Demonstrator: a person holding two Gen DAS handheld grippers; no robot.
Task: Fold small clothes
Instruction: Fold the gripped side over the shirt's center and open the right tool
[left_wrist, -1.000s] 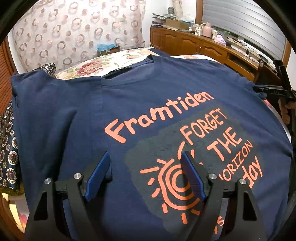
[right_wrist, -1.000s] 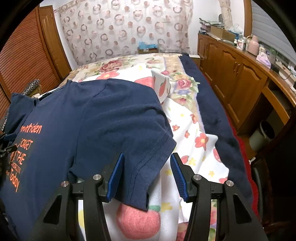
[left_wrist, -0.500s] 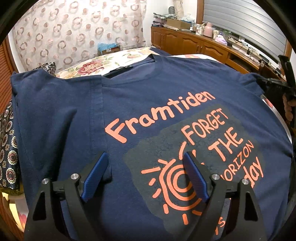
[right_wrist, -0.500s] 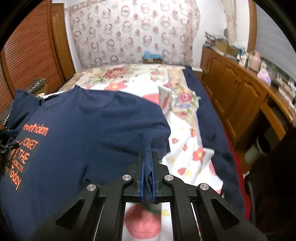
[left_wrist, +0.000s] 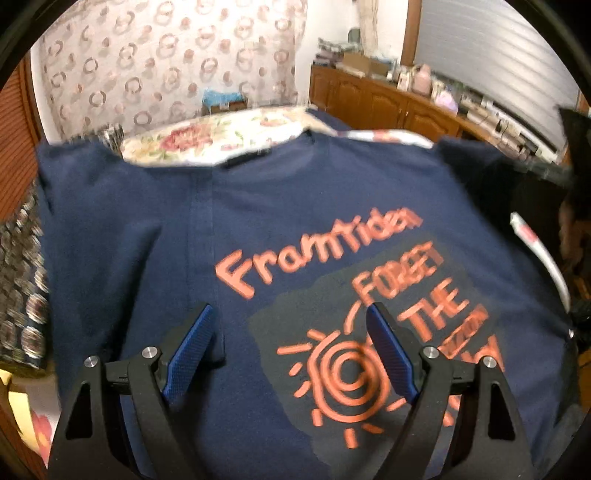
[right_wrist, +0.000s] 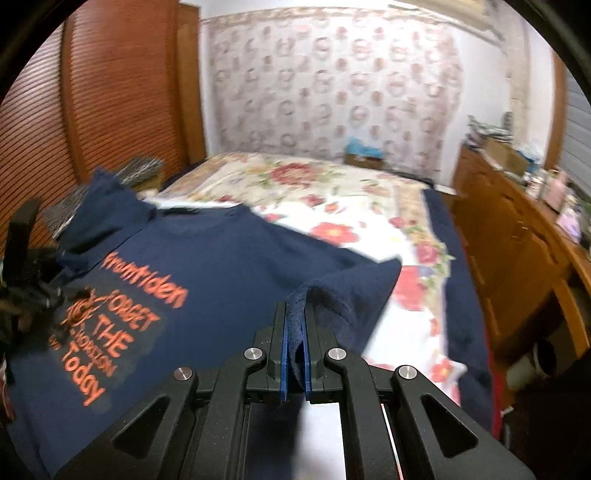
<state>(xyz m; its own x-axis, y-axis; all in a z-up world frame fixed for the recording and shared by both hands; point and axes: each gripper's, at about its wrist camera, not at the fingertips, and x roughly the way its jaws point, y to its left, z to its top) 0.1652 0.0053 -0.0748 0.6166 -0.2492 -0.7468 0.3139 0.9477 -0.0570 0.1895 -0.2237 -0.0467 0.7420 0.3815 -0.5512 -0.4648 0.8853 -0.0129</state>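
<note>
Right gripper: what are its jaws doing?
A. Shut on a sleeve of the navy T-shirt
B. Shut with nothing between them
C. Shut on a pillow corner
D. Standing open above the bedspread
A: in the right wrist view the right gripper has its blue pads pressed on a bunched fold of the T-shirt sleeve, lifted off the bedspread.

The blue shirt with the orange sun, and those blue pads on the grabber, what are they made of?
The navy T-shirt looks like soft matte knit cotton or a blend: it drapes and bunches where the right hand-held gripper pinches its sleeve. Its orange print looks like a cracked rubbery transfer. The left hand-held gripper's blue pads show a fine ribbed grain, probably rubber or plastic.
</note>
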